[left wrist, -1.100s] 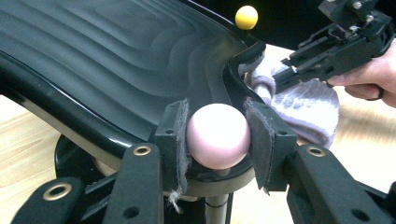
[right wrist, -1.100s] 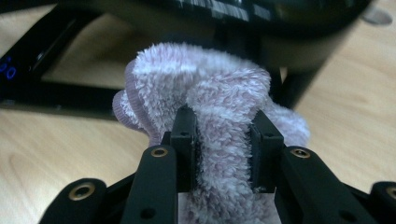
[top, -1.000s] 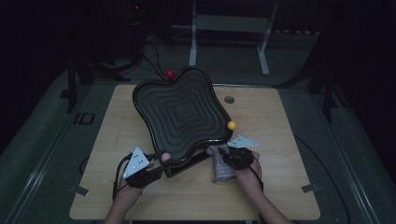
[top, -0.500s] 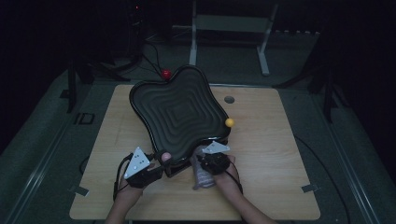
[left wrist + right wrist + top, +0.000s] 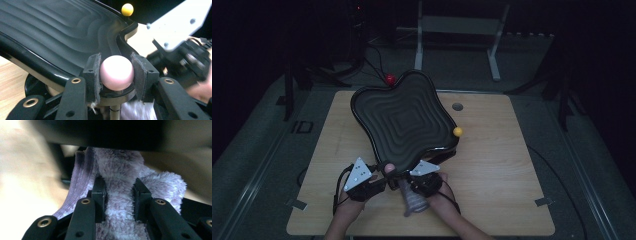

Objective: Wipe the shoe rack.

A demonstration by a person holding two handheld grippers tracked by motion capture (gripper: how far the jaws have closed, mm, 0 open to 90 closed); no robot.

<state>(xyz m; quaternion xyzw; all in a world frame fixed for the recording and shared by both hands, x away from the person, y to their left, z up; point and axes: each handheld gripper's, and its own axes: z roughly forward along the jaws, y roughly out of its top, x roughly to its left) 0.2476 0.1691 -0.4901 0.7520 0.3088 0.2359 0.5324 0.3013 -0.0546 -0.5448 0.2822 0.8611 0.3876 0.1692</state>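
Observation:
A black dish with rippled steps [image 5: 404,120] stands tilted on the wooden table [image 5: 492,185]. At its near rim my left gripper [image 5: 383,173] is shut on a pale pink ball [image 5: 388,168]. In the left gripper view the pink ball [image 5: 116,72] sits squeezed between the two pads, just above the dish [image 5: 57,32] rim. My right gripper [image 5: 414,186] is close beside it, shut on a fluffy purple cloth [image 5: 413,201]. In the right gripper view the cloth [image 5: 120,177] bunches between the jaws, under the dark underside of the dish [image 5: 112,132].
A yellow ball [image 5: 457,131] rests against the dish's right edge, also seen as the yellow ball [image 5: 127,9]. A red ball [image 5: 390,79] lies behind the dish's far edge. A round grey hole [image 5: 457,106] marks the tabletop. A metal stand [image 5: 457,30] rises beyond the table.
My right gripper has slid left along the near edge of the dish with the purple cloth, ending close to the left gripper. The left gripper and pink ball have stayed put.

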